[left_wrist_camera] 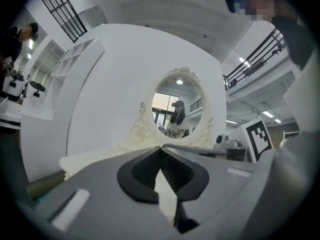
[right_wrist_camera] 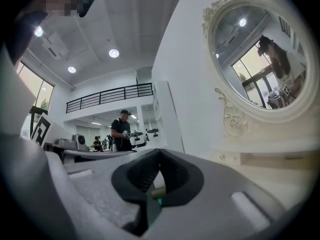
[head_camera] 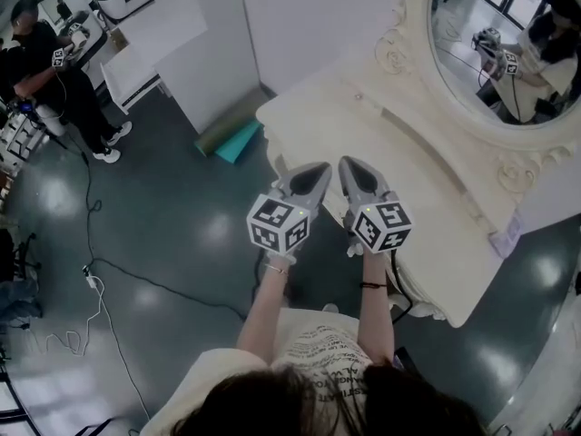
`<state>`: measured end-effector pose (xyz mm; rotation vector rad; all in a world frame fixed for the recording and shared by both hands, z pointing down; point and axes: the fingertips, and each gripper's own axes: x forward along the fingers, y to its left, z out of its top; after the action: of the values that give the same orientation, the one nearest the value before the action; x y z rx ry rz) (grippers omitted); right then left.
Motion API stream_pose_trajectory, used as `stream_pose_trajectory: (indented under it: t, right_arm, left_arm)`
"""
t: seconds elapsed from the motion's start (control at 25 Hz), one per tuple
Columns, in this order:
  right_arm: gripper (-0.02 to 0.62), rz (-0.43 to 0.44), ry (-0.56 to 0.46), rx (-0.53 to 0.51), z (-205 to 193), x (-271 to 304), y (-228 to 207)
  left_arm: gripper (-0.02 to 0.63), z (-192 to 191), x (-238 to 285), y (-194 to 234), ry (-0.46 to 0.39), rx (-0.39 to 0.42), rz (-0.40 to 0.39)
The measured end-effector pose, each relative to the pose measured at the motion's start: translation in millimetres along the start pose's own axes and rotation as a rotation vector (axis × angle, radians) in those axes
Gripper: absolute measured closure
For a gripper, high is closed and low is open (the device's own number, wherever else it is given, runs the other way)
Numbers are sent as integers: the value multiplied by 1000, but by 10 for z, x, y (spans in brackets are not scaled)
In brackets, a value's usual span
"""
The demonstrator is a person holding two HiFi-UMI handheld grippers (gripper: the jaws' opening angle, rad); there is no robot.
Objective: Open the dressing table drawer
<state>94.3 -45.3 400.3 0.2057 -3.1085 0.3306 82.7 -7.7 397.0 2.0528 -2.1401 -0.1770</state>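
A cream, carved dressing table (head_camera: 399, 166) stands against the wall, its oval mirror (head_camera: 508, 44) above it. Both gripper views also show the mirror (left_wrist_camera: 177, 109) (right_wrist_camera: 260, 59). A low raised tier (right_wrist_camera: 280, 159) with a small knob (right_wrist_camera: 220, 158) runs under the mirror. The table's front face is hidden below its top edge in the head view. My left gripper (head_camera: 322, 166) and right gripper (head_camera: 345, 162) are side by side over the table's near edge, pointing at it. Both are shut with nothing in them, jaw tips meeting: left gripper (left_wrist_camera: 161, 146), right gripper (right_wrist_camera: 159, 150).
A teal and olive roll (head_camera: 231, 136) lies on the floor by the table's left end. Cables (head_camera: 100, 275) trail over the dark floor. A person (head_camera: 54, 71) stands far left by white cabinets (head_camera: 209, 53). A paper tag (head_camera: 506, 234) lies on the table's right part.
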Motion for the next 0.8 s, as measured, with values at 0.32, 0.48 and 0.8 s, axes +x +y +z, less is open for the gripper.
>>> stream_pose_trajectory:
  t: [0.32,0.48,0.8]
  right_arm:
    - [592,-70,1,-1,-5,390,13]
    - [592,-108,7,-5,-38,593,50]
    - [592,-168,-9,-2,-57,877,68]
  left_arm:
    - [607,76,21,443,17,-13,-47]
    - [607,98,19,670,26,-18,-72]
    - [607,135,64,970,43,-9,-137]
